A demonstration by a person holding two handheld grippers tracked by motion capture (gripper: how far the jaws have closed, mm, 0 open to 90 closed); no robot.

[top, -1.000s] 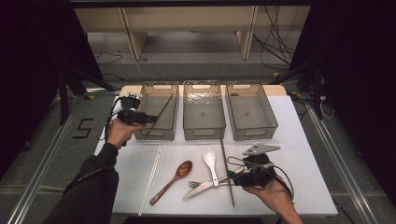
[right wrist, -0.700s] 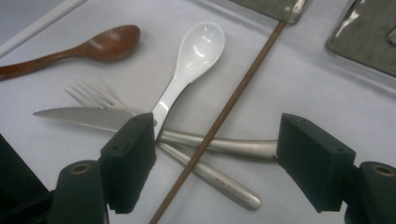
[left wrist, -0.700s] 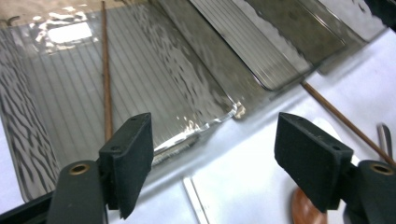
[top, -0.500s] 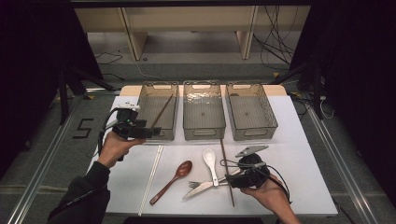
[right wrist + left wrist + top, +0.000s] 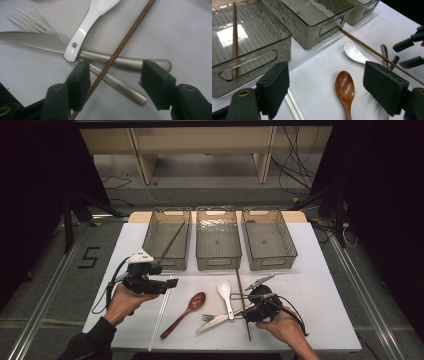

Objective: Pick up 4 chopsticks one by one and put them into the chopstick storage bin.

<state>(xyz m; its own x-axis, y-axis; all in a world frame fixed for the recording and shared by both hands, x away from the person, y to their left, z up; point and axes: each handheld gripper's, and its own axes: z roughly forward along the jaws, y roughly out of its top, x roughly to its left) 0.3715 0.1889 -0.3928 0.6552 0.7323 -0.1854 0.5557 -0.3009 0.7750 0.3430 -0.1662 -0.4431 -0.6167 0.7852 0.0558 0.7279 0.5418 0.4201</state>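
My left gripper (image 5: 167,285) hovers open over the table's left front, beside a pair of white chopsticks (image 5: 162,312). Its jaws have just been opening, with nothing gripped; the wooden spoon (image 5: 344,87) lies on the table beyond them. My right gripper (image 5: 113,82) is low over a pile of cutlery and has just been closing. A brown chopstick (image 5: 120,50), the knife handle (image 5: 130,62) and the fork handle (image 5: 122,90) lie between its pads, untouched. The white spoon (image 5: 225,292) rests on the knife (image 5: 214,322). Another brown chopstick (image 5: 171,241) lies in the left bin (image 5: 150,240).
Three clear bins stand in a row at the back: left, middle (image 5: 218,261) and right (image 5: 287,245). The long brown chopstick (image 5: 242,292) runs from the middle bin's front toward the near edge. The table's near edge is just behind both hands.
My left hand has drawn back from the left bin toward the near side, to above the white chopsticks. My right gripper has sunk a little onto the cutlery and its jaws have narrowed.
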